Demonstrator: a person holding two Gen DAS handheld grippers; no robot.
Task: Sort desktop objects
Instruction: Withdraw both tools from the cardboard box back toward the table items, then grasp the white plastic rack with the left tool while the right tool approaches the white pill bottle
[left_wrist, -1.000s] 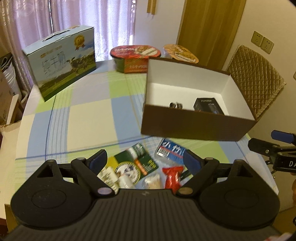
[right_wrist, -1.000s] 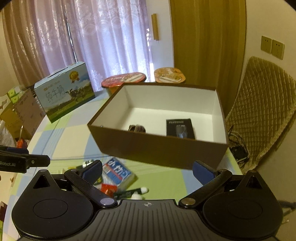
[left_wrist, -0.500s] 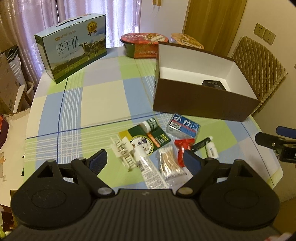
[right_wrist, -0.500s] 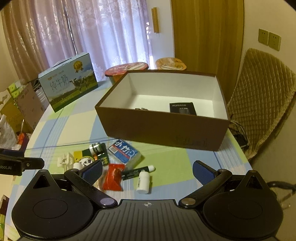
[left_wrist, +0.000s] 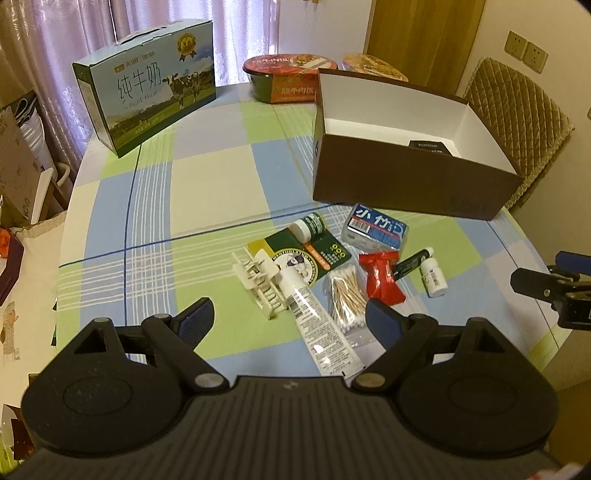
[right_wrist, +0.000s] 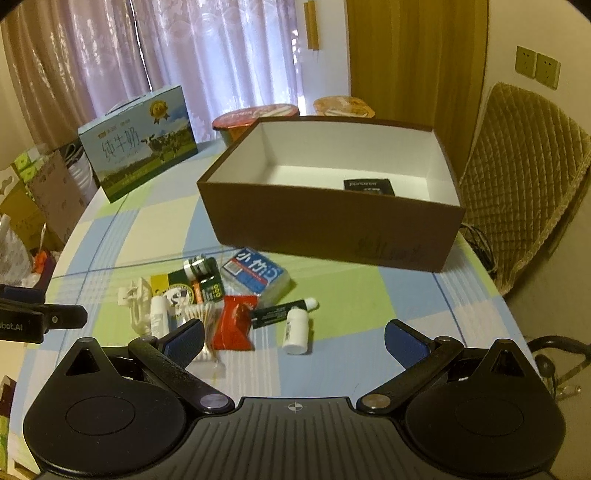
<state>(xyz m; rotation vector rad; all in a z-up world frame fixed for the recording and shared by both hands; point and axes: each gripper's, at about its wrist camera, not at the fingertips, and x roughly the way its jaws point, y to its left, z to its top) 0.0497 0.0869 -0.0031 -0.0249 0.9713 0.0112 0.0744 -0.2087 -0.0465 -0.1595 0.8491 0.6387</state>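
Brown box (left_wrist: 402, 188) open, white inside, on checked worktop (left_wrist: 207, 173).
Small items heaped just before it; both grippers' jaws spread, empty.

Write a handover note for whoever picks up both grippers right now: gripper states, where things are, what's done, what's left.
Left gripper: open, empty, above the clutter.
Right gripper: open, empty.
Brown cardboard box with white inside: holds a small black packet.
Still on the checked tablecloth before the box: blue tissue pack, red wrapper, white squeeze tube, cotton swab bag, small white bottle.
Left: box these.
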